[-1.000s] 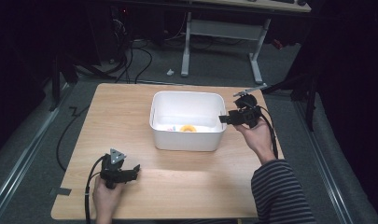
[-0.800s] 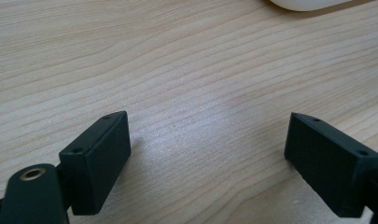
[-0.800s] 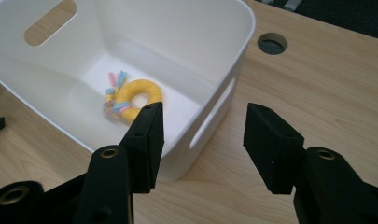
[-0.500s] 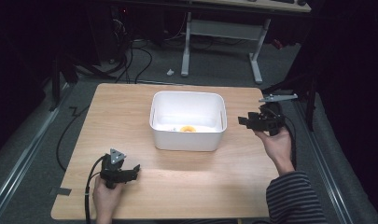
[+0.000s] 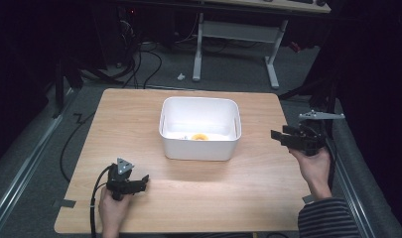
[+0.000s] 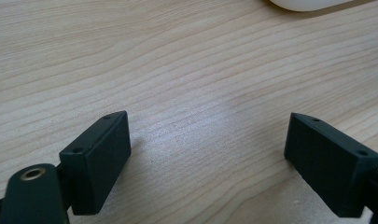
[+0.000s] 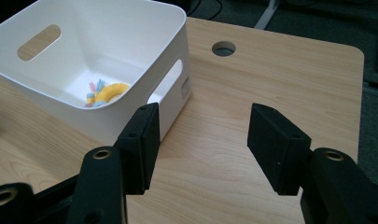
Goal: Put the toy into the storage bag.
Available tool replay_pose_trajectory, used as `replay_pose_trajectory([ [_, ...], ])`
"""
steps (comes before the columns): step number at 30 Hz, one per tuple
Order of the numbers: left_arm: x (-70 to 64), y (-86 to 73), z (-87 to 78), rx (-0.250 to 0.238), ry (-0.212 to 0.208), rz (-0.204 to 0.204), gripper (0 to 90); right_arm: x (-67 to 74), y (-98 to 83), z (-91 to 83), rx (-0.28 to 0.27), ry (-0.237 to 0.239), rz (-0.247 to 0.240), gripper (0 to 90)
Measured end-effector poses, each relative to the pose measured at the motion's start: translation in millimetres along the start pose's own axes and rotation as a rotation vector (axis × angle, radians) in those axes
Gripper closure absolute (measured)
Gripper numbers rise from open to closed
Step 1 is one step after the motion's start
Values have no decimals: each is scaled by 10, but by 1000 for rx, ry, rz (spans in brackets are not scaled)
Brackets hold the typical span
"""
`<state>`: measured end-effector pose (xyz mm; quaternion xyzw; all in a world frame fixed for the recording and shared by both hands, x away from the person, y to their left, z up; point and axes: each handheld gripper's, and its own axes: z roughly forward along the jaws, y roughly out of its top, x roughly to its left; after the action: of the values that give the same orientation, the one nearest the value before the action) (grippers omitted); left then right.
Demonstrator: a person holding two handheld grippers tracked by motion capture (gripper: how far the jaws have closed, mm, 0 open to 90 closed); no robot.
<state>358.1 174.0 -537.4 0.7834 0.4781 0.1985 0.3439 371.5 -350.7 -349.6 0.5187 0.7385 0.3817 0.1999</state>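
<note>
Bin [image 5: 200, 130] sits mid-table, orange-yellow toy [image 5: 199, 137] lying on its floor toward the 6 o'clock wall. Right gripper [image 5: 279, 137] hangs off the bin's 3 o'clock side near the table [image 5: 268, 183] edge, jaws just been opening, now spread with nothing between them. Left gripper [image 5: 143, 181] rests at 7 o'clock of the bin, jaws wide apart and empty. Looks like a retreat after a drop: keep the right hand level, clear of the bin rim, don't snag the cable

Left gripper [image 5: 145, 181] low at near left, hand [image 5: 111, 210] behind it, jaws wide apart, nothing between. Right gripper [image 5: 274, 135] raised at far right, jaws just been opening, nothing between
</note>
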Motion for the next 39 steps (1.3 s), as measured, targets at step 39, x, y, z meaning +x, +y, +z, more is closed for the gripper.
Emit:
replay_pose_trajectory([
  [39,0,0,0,0,0,0,147,253,-597,120,57,54,-36,442],
])
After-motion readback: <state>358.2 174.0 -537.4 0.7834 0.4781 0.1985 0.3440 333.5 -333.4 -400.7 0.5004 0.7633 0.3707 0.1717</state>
